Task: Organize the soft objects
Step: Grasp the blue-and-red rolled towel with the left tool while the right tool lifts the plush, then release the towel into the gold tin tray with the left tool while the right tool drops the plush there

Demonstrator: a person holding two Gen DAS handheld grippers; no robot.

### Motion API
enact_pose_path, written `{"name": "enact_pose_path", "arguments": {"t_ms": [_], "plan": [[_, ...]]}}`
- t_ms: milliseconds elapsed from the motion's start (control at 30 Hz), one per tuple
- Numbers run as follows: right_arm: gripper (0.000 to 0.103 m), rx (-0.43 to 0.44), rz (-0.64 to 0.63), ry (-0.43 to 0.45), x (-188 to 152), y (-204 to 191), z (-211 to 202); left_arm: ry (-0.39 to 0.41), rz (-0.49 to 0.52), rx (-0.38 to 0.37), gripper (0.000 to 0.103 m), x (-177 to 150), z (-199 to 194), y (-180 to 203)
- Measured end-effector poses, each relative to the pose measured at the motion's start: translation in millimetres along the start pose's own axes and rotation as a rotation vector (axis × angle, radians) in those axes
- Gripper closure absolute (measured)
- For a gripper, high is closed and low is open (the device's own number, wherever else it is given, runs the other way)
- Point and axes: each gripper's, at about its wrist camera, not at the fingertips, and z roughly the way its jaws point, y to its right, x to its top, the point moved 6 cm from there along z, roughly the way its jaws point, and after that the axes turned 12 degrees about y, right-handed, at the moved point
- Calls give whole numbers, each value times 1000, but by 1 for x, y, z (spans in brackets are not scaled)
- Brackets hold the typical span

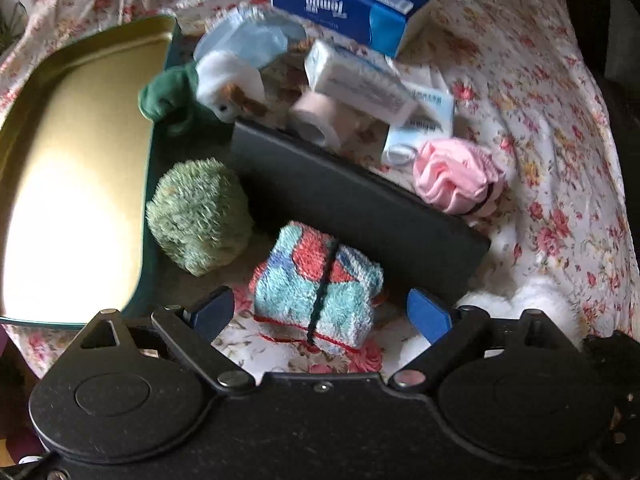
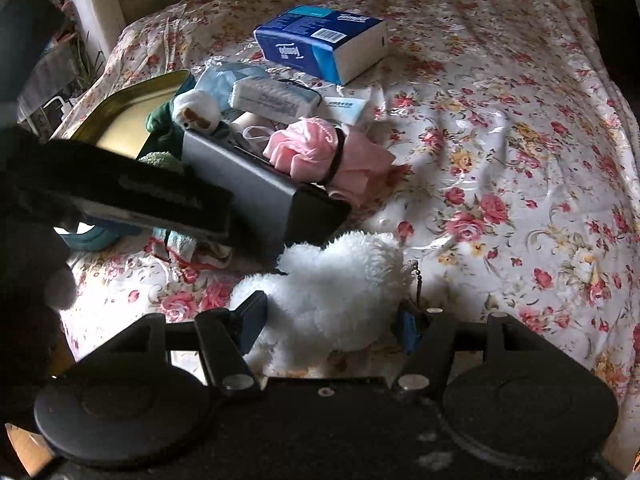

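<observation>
While both grippers sit low over a floral bed (image 2: 500,152), the scene reads as follows:
Left gripper (image 1: 322,314): jaws spread wide, one blue pad on each side of the towel, neither clearly touching it
Towel (image 1: 318,284): folded terry bundle in teal, red and blue, bound by a dark band, lying on the bed between the left jaws, just in front of the black case
Right gripper (image 2: 334,322): jaws closed in on the white plush, its fluff filling the gap between the pads
White plush (image 2: 340,284): fluffy toy with a small bead chain on its right, resting on the bed beside the case's near corner
Black case (image 1: 352,204): flat dark box lying across the middle of the pile
Green plush (image 1: 200,216): round fuzzy ball between the tin and the case
Tin (image 1: 72,184): open, gold inside, green rim, at the left
Pink puff (image 1: 456,176): ruffled pink bundle with a dark band, against the case's far edge
Tissue box (image 1: 348,4): blue, at the far side of the bed
Behind the case: a dark green soft toy (image 1: 166,94), a white and brown plush (image 1: 230,80), a tape roll (image 1: 316,120) and white packets (image 1: 360,78), heaped close together
</observation>
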Motion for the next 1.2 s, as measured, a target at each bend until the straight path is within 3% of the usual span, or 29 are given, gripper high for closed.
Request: {"name": "enact_pose_path", "arguments": {"t_ms": [67, 233, 367, 667, 933, 1100, 1200], "plan": [[39, -2, 1, -2, 0, 0, 1, -25, -12, -16, 37, -3, 6, -1], [39, -14, -4, 0, 0, -1, -4, -26, -49, -34, 48, -4, 2, -9], [39, -21, -3, 10, 4, 1, -10, -6, -87, -45, 48, 2, -17, -15], [40, -31, 8, 48, 28, 1, -22, 87, -66, -18, 48, 37, -69, -44], [40, -11, 21, 88, 58, -14, -26, 156, -73, 100, 48, 75, -95, -106], [40, 21, 29, 109, 81, -34, -23, 170, -119, 167, 48, 89, -93, -143], [40, 38, 26, 127, 98, -51, -21, 168, -180, 170, 47, 89, -84, -158]]}}
